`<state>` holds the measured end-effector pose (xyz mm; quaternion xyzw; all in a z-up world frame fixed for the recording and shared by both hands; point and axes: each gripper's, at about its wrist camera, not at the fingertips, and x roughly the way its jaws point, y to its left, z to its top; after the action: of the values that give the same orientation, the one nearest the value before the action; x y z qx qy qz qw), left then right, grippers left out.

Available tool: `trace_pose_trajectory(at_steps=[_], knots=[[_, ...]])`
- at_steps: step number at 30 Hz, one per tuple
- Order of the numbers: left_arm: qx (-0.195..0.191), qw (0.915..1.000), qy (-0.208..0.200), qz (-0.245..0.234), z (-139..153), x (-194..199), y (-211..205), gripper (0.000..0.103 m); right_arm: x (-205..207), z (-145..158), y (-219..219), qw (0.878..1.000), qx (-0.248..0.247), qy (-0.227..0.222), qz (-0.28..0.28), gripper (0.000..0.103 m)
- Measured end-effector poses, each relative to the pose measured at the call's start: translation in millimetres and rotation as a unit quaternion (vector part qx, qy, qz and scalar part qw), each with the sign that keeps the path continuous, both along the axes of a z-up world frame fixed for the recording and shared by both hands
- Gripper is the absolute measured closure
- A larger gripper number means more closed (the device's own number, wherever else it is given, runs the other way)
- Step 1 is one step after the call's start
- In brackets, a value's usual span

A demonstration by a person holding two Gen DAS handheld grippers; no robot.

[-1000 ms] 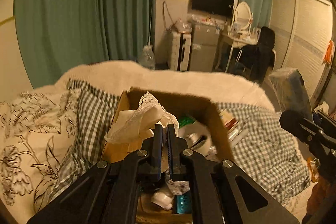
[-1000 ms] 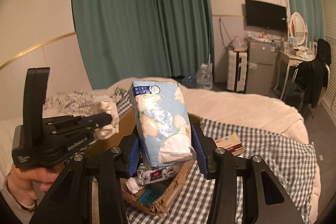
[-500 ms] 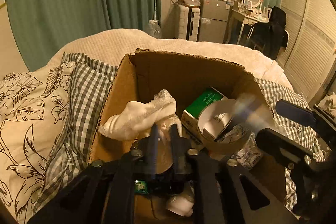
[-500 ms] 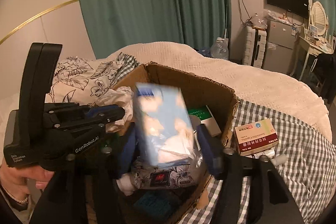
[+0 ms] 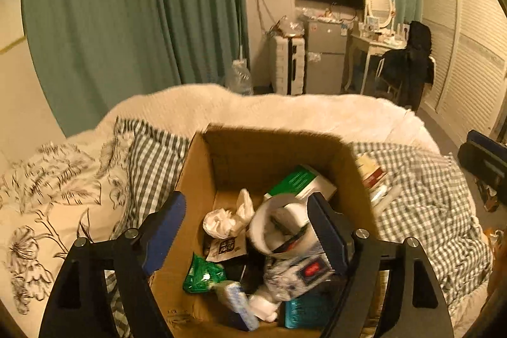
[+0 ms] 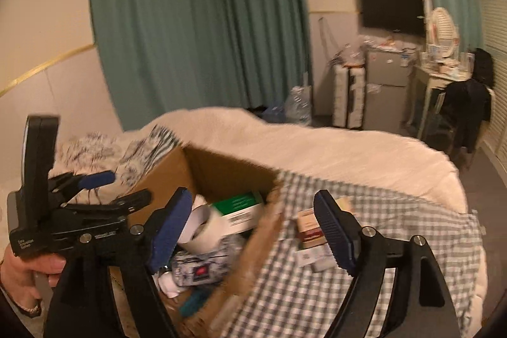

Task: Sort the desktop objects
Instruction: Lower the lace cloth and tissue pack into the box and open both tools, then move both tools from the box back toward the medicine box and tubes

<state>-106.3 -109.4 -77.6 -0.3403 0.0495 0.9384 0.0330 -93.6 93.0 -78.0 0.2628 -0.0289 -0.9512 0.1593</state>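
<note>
An open cardboard box [image 5: 253, 154] stands on the bed. Inside lie a crumpled white cloth [image 5: 228, 217], a green carton [image 5: 298, 182], a tape roll [image 5: 279, 224], a patterned pack with a red label [image 5: 301, 271], a green packet [image 5: 202, 274] and a pale blue pack [image 5: 237, 303]. My left gripper [image 5: 245, 230] hovers over the box with its jaws opening and nothing pressed between the pads. My right gripper [image 6: 253, 227] is over the box's right rim [image 6: 269, 211], jaws opening and empty. The left gripper [image 6: 117, 189] shows at the left of the right wrist view, held by a hand [image 6: 19, 271].
A red and white medicine box [image 6: 310, 224] and small items lie on the gingham blanket [image 6: 396, 217] right of the box. A floral pillow [image 5: 47, 195] lies to the left. Green curtains, a fridge, a dressing table and a chair stand beyond the bed.
Both grippers opened. The left let go of the white lace cloth, which now lies in the box. The right released the pale blue pack and shifted toward the box's right rim.
</note>
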Motion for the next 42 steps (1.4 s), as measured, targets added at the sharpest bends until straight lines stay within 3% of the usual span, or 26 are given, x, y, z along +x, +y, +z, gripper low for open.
trace_pose_trajectory(at_steps=[9,14,20,24,27,30,35,36,38,42], knots=[[0.013,0.9981,0.046,-0.038,46.0,34.8,60.4,0.003,44.6,27.3,86.8,0.997,0.006,0.000,-0.083,0.017],[0.015,0.9965,0.047,-0.067,47.9,43.8,104.5,0.002,62.5,28.9,123.3,0.995,-0.002,-0.006,-0.104,0.014],[0.016,0.9931,0.044,-0.108,36.5,36.9,154.7,0.000,55.7,12.4,163.0,0.993,-0.024,-0.038,-0.107,0.013],[-0.021,0.9893,0.035,-0.141,20.1,12.5,182.6,0.000,42.4,-6.9,179.5,0.991,-0.056,-0.060,-0.110,0.013],[-0.062,0.9811,0.032,-0.181,5.6,-10.2,203.1,0.000,25.6,-27.9,184.9,0.988,-0.074,-0.082,-0.109,0.013],[-0.093,0.9678,-0.005,-0.234,-19.0,-41.5,225.0,0.000,7.2,-52.2,187.7,0.984,-0.083,-0.103,-0.120,0.013],[-0.082,0.9445,-0.121,-0.294,-64.1,-97.4,246.0,0.000,-26.8,-99.7,187.5,0.971,-0.108,-0.159,-0.143,0.013],[-0.089,0.9384,-0.154,-0.296,-79.7,-114.3,250.2,0.000,-33.2,-109.2,187.8,0.968,-0.111,-0.172,-0.148,0.015],[-0.122,0.9355,-0.193,-0.269,-102.8,-139.6,253.2,0.000,-45.1,-125.4,186.6,0.960,-0.127,-0.197,-0.152,0.018],[-0.144,0.9256,-0.243,-0.252,-129.4,-175.2,255.4,0.000,-69.8,-148.3,180.3,0.951,-0.137,-0.231,-0.154,0.020]])
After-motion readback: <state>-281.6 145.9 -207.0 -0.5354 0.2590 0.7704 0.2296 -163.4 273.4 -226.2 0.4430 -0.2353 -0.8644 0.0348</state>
